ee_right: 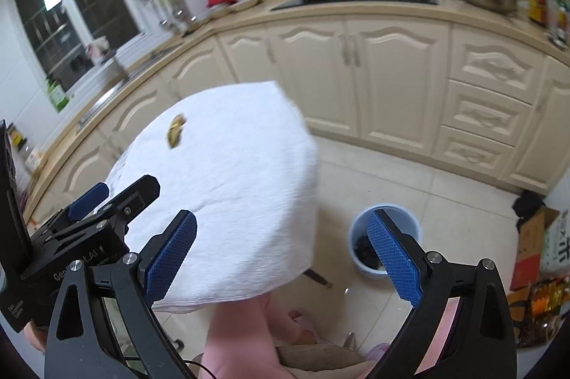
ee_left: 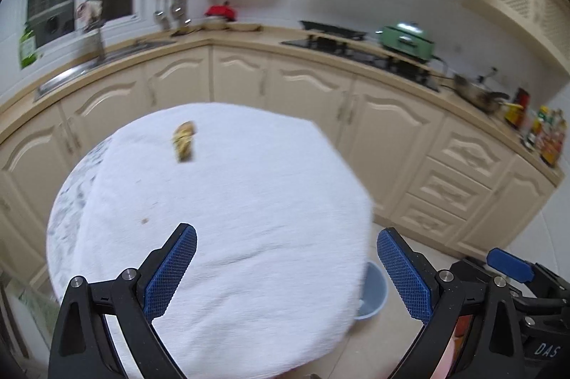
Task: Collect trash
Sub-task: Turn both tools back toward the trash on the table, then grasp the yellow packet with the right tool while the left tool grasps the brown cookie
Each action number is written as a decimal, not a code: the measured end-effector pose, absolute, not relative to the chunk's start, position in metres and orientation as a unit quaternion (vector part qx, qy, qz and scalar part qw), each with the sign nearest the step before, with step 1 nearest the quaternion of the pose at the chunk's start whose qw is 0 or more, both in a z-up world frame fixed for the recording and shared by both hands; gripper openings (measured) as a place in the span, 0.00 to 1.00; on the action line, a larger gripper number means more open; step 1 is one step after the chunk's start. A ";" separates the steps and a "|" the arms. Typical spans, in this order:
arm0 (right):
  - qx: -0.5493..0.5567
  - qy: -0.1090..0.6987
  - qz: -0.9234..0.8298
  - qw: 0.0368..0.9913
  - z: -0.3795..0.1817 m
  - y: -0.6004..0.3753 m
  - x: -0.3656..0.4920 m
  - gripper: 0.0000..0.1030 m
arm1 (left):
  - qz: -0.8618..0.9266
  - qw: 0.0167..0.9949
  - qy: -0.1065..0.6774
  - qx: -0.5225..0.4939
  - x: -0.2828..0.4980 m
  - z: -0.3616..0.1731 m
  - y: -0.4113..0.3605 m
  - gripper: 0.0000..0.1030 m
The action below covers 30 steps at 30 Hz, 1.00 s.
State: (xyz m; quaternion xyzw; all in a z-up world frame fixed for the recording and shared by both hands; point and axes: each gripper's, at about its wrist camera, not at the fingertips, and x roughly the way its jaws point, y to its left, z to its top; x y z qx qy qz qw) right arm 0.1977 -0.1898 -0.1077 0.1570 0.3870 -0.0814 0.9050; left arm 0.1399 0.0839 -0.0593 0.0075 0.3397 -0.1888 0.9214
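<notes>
Kitchen backdrop: cream cabinets (ee_left: 313,86) wrap around behind, stovetop (ee_left: 356,52) with a green pot (ee_left: 406,38) on the counter, dark window (ee_right: 71,8) off to the far left. Frames are motion-blurred.

Round tabletop (ee_left: 228,200) under a white cloth sits right ahead of the left tool (ee_left: 286,263). Left tool is released: blue pads (ee_left: 171,275) spread wide, nothing between them, only cloth showing in the gap.

Trash (ee_left: 184,142): one small yellow-brown crumpled piece, looks like a wrapper or peel, too blurred to say which. It lies on the cloth well ahead of the left tool, slightly left of its centreline, toward the far side of the tabletop. A tiny dark speck (ee_left: 144,220) sits on the cloth nearer the left finger.

Right tool (ee_right: 281,252) is also released, fingers wide apart, empty. It sits off the right edge of the tabletop (ee_right: 228,186), over the tiled floor (ee_right: 445,193). Same trash piece (ee_right: 175,131) is far ahead and left of it.

Light blue bin (ee_right: 359,236) stands on the floor just behind the right tool's right finger, partly hidden by it; something dark lies in the bottom. From the left wrist view the bin (ee_left: 372,293) peeks out under the tabletop rim, beside the left tool's right finger.

Cardboard boxes (ee_right: 545,243) and bags are on the floor to the far right of the right tool. The person's pink sleeve or leg (ee_right: 245,336) shows below.
</notes>
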 end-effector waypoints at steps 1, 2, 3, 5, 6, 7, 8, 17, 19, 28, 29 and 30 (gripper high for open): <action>0.155 0.391 -0.076 0.904 -0.110 -0.185 0.203 0.95 | -0.182 0.922 0.342 0.006 0.144 -0.058 0.088 0.97; 0.151 0.396 -0.069 0.903 -0.113 -0.181 0.208 0.95 | -0.174 0.922 0.345 0.004 0.146 -0.058 0.092 0.97; 0.147 0.403 -0.062 0.901 -0.116 -0.175 0.215 0.95 | -0.166 0.922 0.349 0.004 0.146 -0.058 0.096 0.97; 0.143 0.413 -0.052 0.898 -0.122 -0.167 0.225 0.95 | -0.155 0.923 0.353 0.006 0.153 -0.055 0.091 0.97; 0.143 0.417 -0.048 0.896 -0.125 -0.164 0.231 0.95 | -0.145 0.923 0.356 0.004 0.151 -0.056 0.097 0.97; 0.143 0.422 -0.044 0.894 -0.129 -0.160 0.237 0.95 | -0.141 0.922 0.360 0.003 0.162 -0.055 0.093 0.97; 0.144 0.428 -0.038 0.892 -0.132 -0.157 0.242 0.95 | -0.134 0.921 0.366 -0.002 0.161 -0.056 0.098 0.97; 0.131 0.468 -0.006 0.874 -0.156 -0.125 0.290 0.95 | -0.093 0.909 0.405 -0.021 0.215 -0.066 0.115 0.97; 0.129 0.476 0.000 0.870 -0.161 -0.120 0.300 0.95 | -0.086 0.908 0.409 -0.023 0.223 -0.068 0.120 0.97; 0.125 0.494 0.006 0.860 -0.172 -0.096 0.355 0.95 | -0.075 0.896 0.434 -0.050 0.278 -0.088 0.140 0.97; 0.123 0.496 0.006 0.860 -0.173 -0.092 0.362 0.95 | -0.073 0.896 0.435 -0.054 0.288 -0.087 0.142 0.97; 0.122 0.497 0.007 0.859 -0.173 -0.089 0.370 0.95 | -0.073 0.896 0.434 -0.057 0.296 -0.087 0.146 0.97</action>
